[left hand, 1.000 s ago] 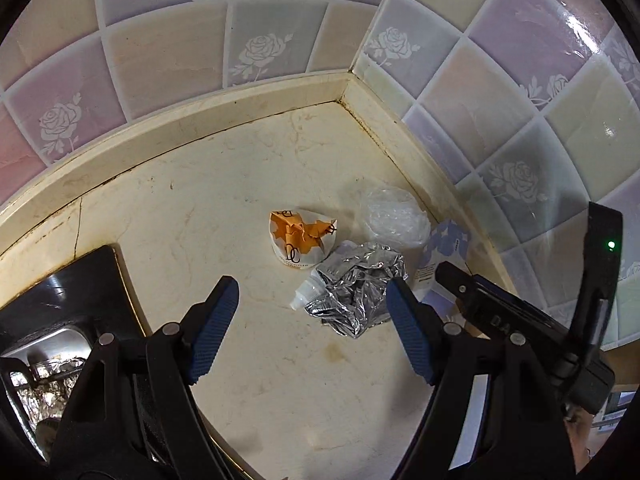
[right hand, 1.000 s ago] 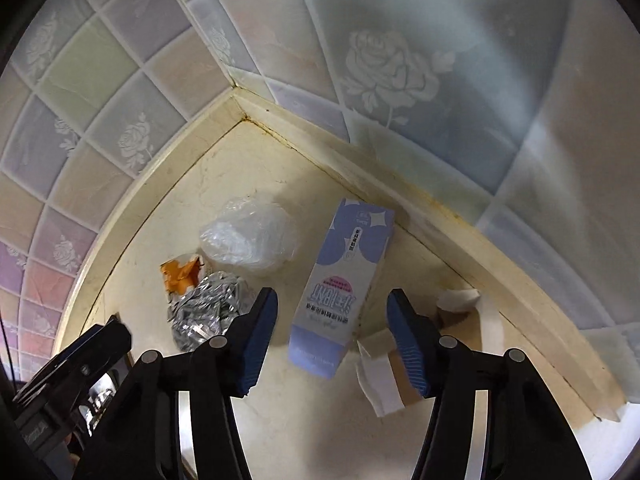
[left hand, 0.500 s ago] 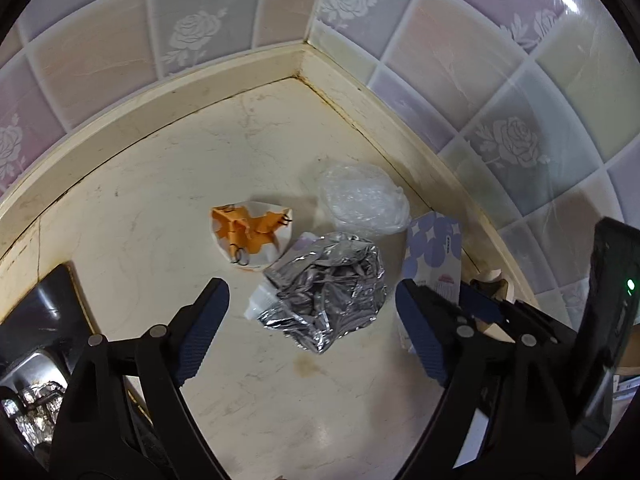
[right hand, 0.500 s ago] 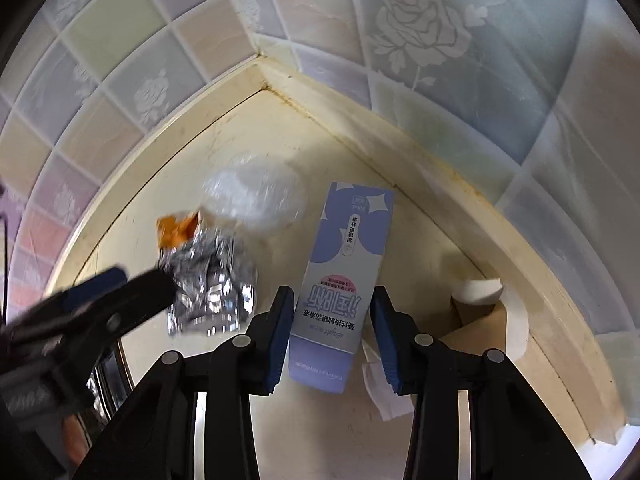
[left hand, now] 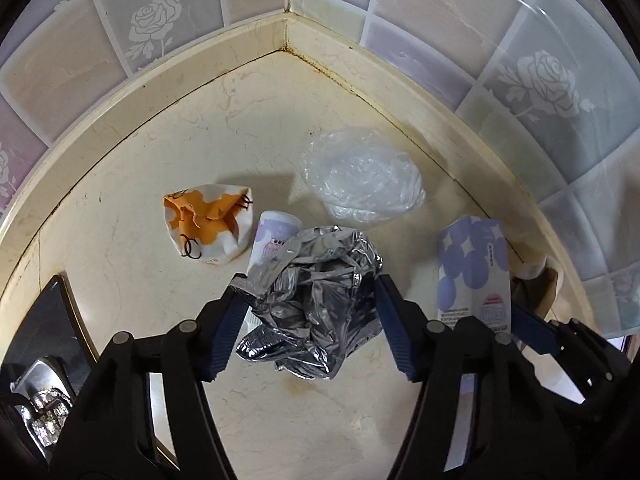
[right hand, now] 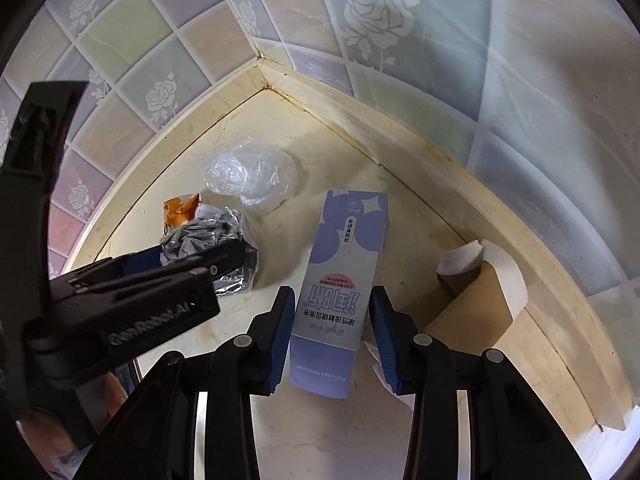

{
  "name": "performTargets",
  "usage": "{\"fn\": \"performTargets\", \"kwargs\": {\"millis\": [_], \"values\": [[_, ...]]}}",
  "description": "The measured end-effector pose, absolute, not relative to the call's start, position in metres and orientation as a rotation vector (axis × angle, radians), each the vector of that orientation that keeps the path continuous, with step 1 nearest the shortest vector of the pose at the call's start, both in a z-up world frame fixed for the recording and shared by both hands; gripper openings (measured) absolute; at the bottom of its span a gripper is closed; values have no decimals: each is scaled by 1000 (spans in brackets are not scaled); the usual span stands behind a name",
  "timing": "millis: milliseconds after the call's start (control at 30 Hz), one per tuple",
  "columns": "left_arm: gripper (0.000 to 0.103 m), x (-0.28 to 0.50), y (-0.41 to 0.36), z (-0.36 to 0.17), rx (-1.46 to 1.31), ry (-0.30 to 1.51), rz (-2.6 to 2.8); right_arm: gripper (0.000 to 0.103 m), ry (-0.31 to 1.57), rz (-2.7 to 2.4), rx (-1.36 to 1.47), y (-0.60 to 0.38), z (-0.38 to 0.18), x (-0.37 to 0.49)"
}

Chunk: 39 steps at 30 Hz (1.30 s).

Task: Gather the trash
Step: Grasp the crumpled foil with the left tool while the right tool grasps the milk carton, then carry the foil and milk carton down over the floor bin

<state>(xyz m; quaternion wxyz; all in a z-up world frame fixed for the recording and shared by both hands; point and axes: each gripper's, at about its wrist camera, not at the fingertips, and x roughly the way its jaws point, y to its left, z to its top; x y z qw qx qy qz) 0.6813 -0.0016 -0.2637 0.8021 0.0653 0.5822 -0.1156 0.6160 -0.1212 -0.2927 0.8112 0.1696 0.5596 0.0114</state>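
Plainly, left tool closing around crumpled foil; right tool clamps purple carton — branding unreadable.

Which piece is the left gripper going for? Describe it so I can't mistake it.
Start at the tiled corner of the cream stone counter. Out from it lies a cluster of litter; the left gripper is closing around the crumpled silver foil wrapper. It alone is shiny metallic, lying between the orange-and-white paper cup and the lilac carton.
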Motion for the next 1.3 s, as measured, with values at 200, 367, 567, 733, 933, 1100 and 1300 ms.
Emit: {"fn": "performTargets", "kwargs": {"millis": [200,367,567,733,933,1100,1300], "values": [[37,668,11,-246,97,1222,-255,37,1167,49,365,-122,-286,605],[37,653,27,-231,51,1226,-261,37,1151,77,367,-120,-273,592],[36,623,51,-193,-33,1205,-270,37,1103,117,396,-121,-242,565],[36,578,62,-152,-58,1152,-276,37,1043,166,426,-128,-206,531],[36,493,69,-103,-68,1072,-285,37,977,253,429,-133,-161,469],[36,414,69,-80,-83,1029,-280,37,943,329,425,-138,-136,400],[37,318,50,-74,-72,988,-273,37,925,401,399,-144,-124,305]]}}
